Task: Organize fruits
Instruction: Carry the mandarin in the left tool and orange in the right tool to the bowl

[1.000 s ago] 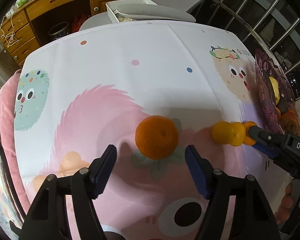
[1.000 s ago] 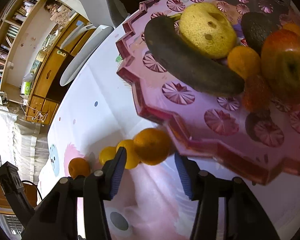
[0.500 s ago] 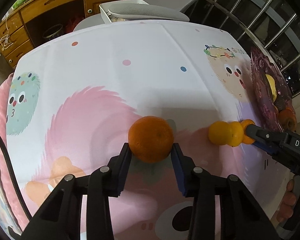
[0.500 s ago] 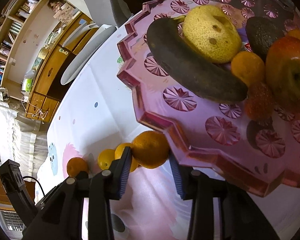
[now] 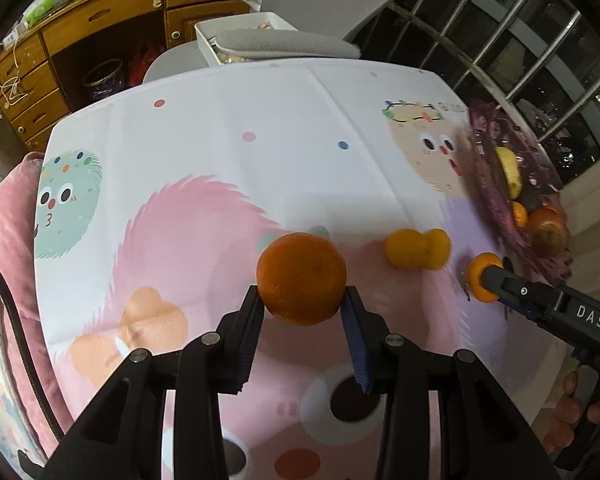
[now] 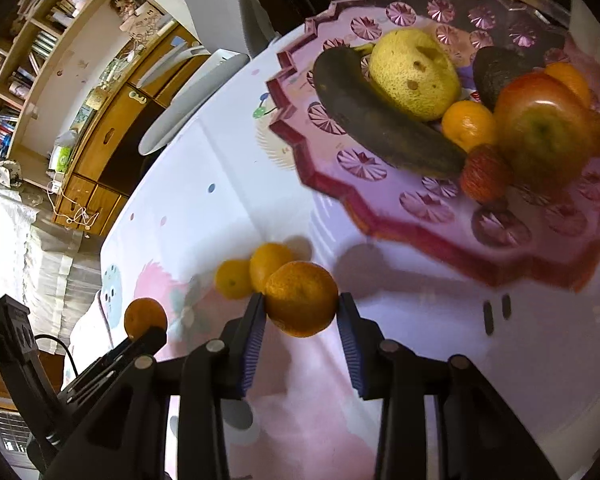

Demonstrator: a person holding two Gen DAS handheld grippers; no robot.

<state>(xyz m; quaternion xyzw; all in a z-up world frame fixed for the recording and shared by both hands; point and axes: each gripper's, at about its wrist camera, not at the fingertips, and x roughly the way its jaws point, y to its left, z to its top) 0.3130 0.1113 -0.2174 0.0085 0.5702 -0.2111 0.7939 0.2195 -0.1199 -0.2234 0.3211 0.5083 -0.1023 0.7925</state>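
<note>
A large orange [image 5: 301, 279] is clamped between the blue ribbed pads of the left gripper [image 5: 302, 306], whose jaws have just been closing onto it. The fruit is nearly round, so no long axis can be told; its skin is deep orange, finely dimpled and matt, and a shadow is cast by it on the tablecloth [image 5: 228, 168] below.

A smaller mandarin [image 6: 301, 298] is pinched in the same way by the right gripper [image 6: 301, 314], whose jaws have also just been closing; the fruit is slightly flattened, with its wider axis running across from pad to pad, and its peel is glossy and pitted.

Two small yellow-orange citrus fruits [image 6: 252, 273] are seen touching each other on the cloth just beyond the mandarin. The cloth is smooth, white and printed with pastel furry cartoon creatures.

Beyond, a pink translucent plastic tray [image 6: 420, 216] with a zigzag rim and starburst pattern is loaded with a dark, elongated banana [image 6: 380, 120] lying diagonally, a rough yellow pear-like fruit [image 6: 414, 74], an apple [image 6: 544, 128], an avocado [image 6: 498, 70] and a strawberry [image 6: 486, 174].
</note>
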